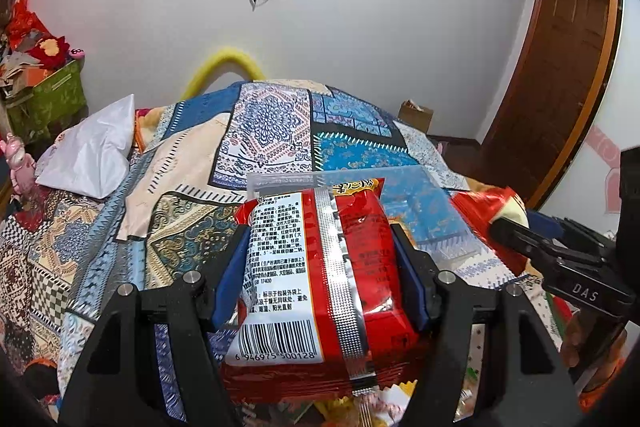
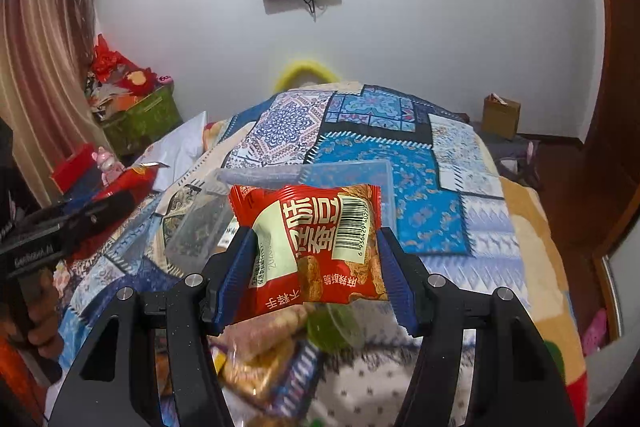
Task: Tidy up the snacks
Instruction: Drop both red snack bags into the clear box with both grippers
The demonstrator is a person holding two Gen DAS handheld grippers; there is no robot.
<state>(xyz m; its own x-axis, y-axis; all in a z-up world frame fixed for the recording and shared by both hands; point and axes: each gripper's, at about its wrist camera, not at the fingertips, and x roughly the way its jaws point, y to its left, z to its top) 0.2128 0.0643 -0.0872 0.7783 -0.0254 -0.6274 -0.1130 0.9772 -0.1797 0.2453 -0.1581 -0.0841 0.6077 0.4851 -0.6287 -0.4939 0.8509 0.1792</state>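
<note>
My left gripper (image 1: 320, 231) is shut on a large red snack bag (image 1: 320, 275) with a white label, barcode and silver seam, held above the bed. My right gripper (image 2: 316, 235) is shut on a small red snack packet (image 2: 316, 247) with a barcode. A clear plastic box (image 2: 320, 175) lies on the patchwork quilt just beyond both grippers; it also shows in the left wrist view (image 1: 404, 195). The right gripper shows at the right edge of the left wrist view (image 1: 504, 227), the left gripper at the left edge of the right wrist view (image 2: 116, 203). Loose snacks (image 2: 264, 355) lie below the right gripper.
A patchwork quilt (image 1: 272, 123) covers the bed. A white bag (image 1: 96, 151) lies at its left. A green box (image 2: 148, 119) of clutter stands by the wall at the left, a cardboard box (image 2: 500, 115) on the floor at the right. Wooden wardrobe (image 1: 560, 67) at the right.
</note>
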